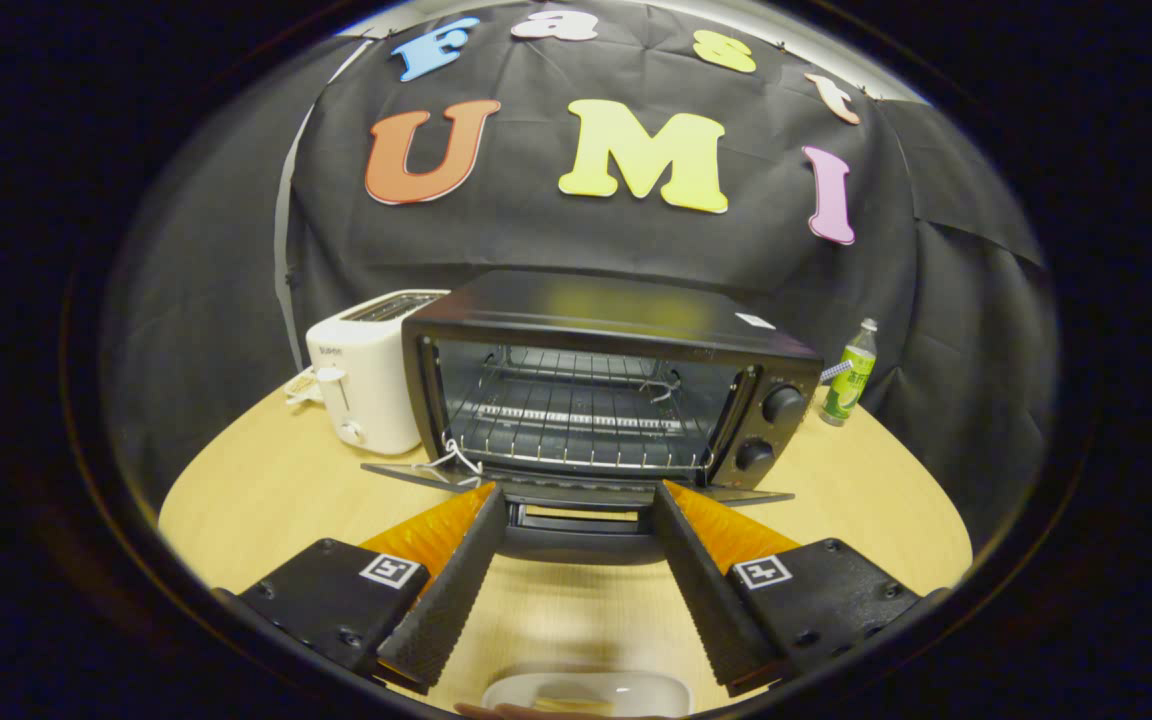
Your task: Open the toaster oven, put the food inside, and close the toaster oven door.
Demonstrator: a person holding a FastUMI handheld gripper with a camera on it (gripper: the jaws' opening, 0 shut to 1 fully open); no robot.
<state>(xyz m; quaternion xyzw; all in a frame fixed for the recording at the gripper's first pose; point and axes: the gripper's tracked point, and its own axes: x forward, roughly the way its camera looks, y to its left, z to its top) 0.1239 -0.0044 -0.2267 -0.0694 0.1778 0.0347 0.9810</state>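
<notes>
Sitting on the round wooden counter [266,490], toaster oven [606,385] is open, its door [576,495] dropped flat toward the camera, wire rack [576,420] bare inside. White pop-up toaster [366,375] touching or just beside oven's left wall, can't tell which; green bottle [851,375] near its right rear corner. Hand-held gripper [576,500] spread wide, holding nothing, fingertips hovering at the door's front edge with the door handle [576,535] between them. Food looks to be in the white dish [586,692] on the counter just behind the fingers, blurred, can't name it; a bit of a hand [496,712] shows at its edge

Judging: door step done, food not yet in. Risks: dish sits behind the gripper, so reaching back for it could clip the dish rim and skid it; a weak pinch could drop food on the door instead of the rack; carrying in low could catch the open door edge or handle; thin wire [451,458] hanging at the door's left hinge could snag a finger
</notes>
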